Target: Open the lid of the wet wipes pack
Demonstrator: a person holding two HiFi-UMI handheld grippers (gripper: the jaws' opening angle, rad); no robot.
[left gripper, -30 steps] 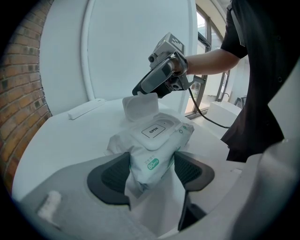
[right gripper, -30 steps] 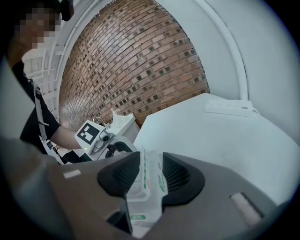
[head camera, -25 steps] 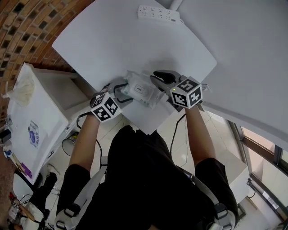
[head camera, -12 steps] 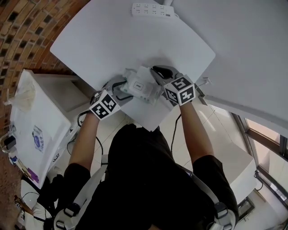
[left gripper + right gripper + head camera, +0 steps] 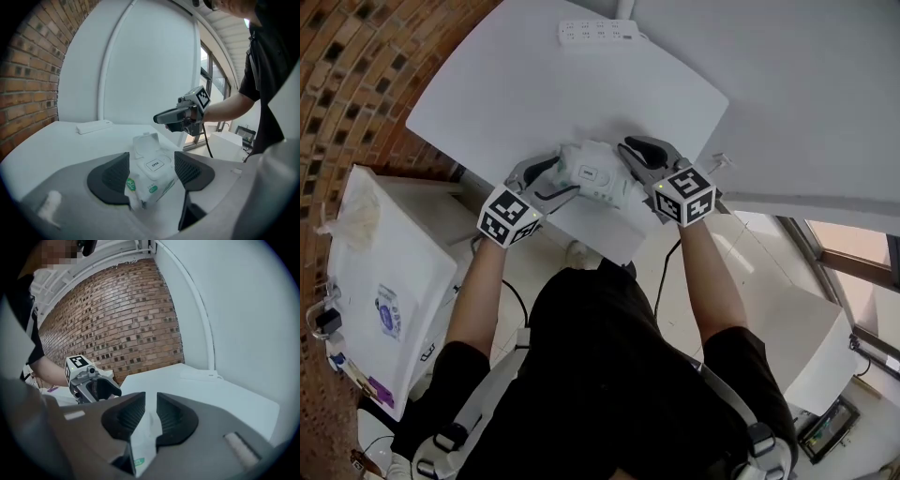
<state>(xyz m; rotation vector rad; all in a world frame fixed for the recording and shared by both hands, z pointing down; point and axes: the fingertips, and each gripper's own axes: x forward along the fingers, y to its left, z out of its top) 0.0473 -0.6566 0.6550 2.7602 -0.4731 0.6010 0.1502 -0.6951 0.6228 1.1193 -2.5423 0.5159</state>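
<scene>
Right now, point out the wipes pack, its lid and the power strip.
wipes pack (image 5: 156,185): left gripper view, front wrapper.
lid (image 5: 146,143): left gripper view, raised flap's centre.
power strip (image 5: 600,32): head view, middle of casing.

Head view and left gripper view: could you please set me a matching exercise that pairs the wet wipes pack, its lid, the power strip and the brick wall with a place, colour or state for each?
Things:
1. wet wipes pack
2. lid
3. power strip
4. brick wall

Descriptions:
A. flipped up
B. lying at the far edge of the table
C. white, with a label that reads OPEN
D. reddish-brown, beside the table

Pairs: 1-C, 2-A, 3-B, 4-D
</scene>
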